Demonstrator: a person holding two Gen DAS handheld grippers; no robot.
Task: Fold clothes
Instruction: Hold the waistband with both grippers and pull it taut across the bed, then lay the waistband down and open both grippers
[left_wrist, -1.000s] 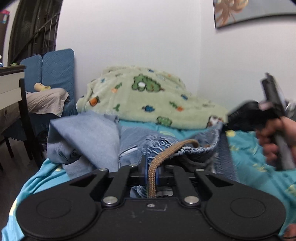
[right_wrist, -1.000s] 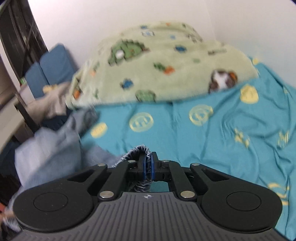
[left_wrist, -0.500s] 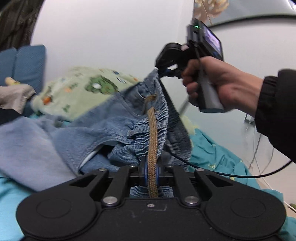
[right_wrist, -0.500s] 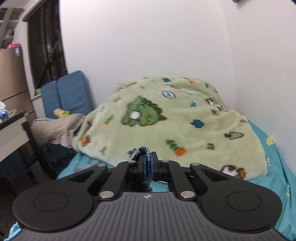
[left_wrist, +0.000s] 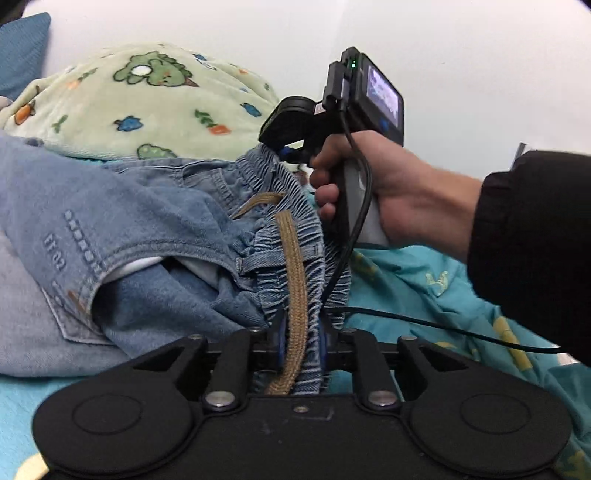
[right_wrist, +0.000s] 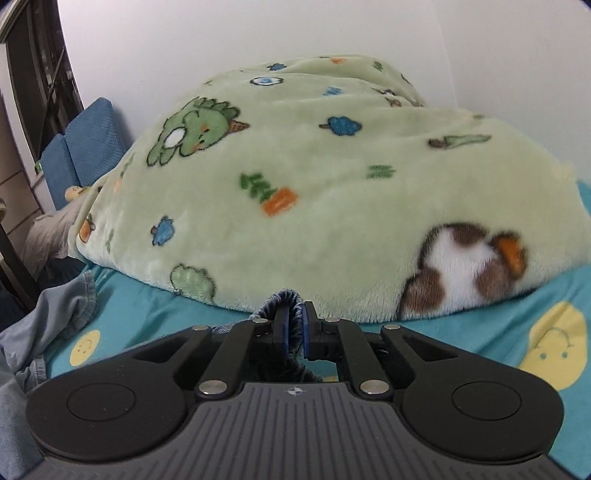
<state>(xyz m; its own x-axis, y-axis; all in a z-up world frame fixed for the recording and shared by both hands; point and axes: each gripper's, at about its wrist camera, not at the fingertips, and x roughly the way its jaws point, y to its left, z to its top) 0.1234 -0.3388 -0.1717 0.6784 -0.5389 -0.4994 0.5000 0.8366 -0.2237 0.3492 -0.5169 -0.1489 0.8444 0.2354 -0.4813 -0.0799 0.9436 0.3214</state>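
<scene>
A pair of blue denim jeans (left_wrist: 147, 236) with an elastic waistband and a tan drawstring (left_wrist: 291, 266) lies spread over the teal bed sheet (left_wrist: 424, 280). My left gripper (left_wrist: 299, 332) is shut on the waistband and drawstring. My right gripper (right_wrist: 293, 325) is shut on another part of the waistband (right_wrist: 284, 299); in the left wrist view it shows held by a hand (left_wrist: 284, 151) at the far end of the waistband. The waistband is stretched between the two grippers, just above the sheet.
A pale green fleece blanket (right_wrist: 314, 184) with cartoon prints is heaped at the back of the bed against the white wall. A blue cushion (right_wrist: 85, 144) and a desk edge stand at the left. A black cable (left_wrist: 424, 325) trails over the sheet.
Both grippers have come down toward the bed with the waistband held between them. The right gripper now sits low, close in front of the green blanket.
</scene>
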